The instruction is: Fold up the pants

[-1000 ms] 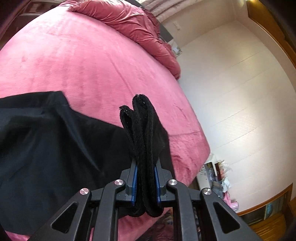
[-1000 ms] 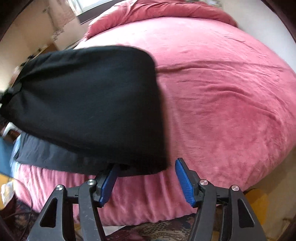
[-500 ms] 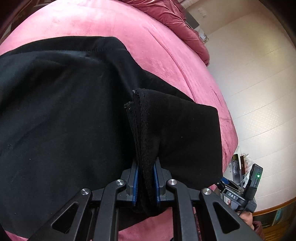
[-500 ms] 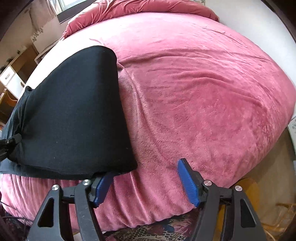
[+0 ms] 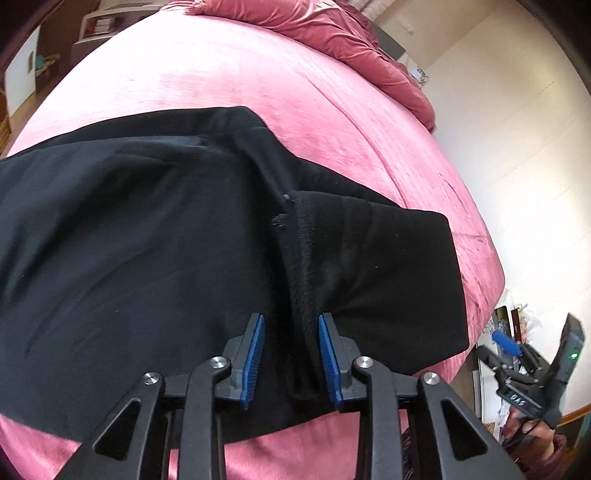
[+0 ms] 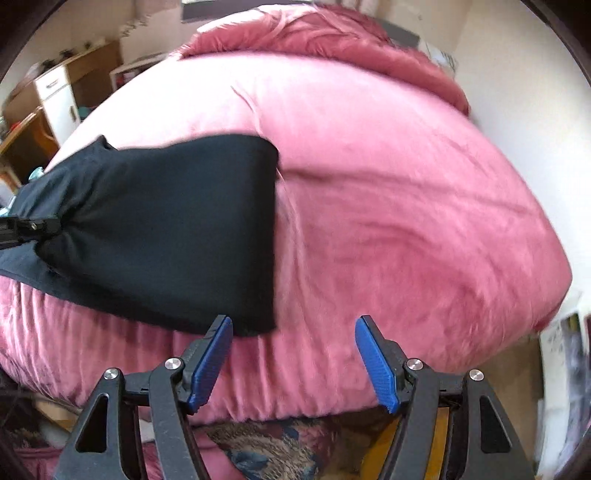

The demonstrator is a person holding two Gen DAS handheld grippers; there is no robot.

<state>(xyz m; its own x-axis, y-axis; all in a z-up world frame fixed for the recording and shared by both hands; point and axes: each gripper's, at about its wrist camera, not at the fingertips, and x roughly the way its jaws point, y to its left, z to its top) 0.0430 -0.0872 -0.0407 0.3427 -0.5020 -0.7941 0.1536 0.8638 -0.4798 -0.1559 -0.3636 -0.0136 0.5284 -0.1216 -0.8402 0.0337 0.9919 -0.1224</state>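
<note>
Black pants (image 5: pixel 147 258) lie folded over on the pink bed (image 5: pixel 258 92), soft and thick, a bunched hem ridge standing between the left gripper (image 5: pixel 291 354) as its jaws open. Right gripper (image 6: pixel 293 362) hangs spread wide, empty, beside the fold's corner.

one pair of black pants (image 5: pixel 147 258), one pink bed (image 5: pixel 258 92), two grippers, one rumpled quilt (image 5: pixel 332 33).

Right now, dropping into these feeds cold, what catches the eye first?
The black pants dominate, spread folded across the near edge of the pink bed. In the left wrist view, the left tongs are opening around a bunched ridge of that fabric, which stands between the blue pads. The right tongs hang open over bare pink cover beside the fold's corner.
</note>
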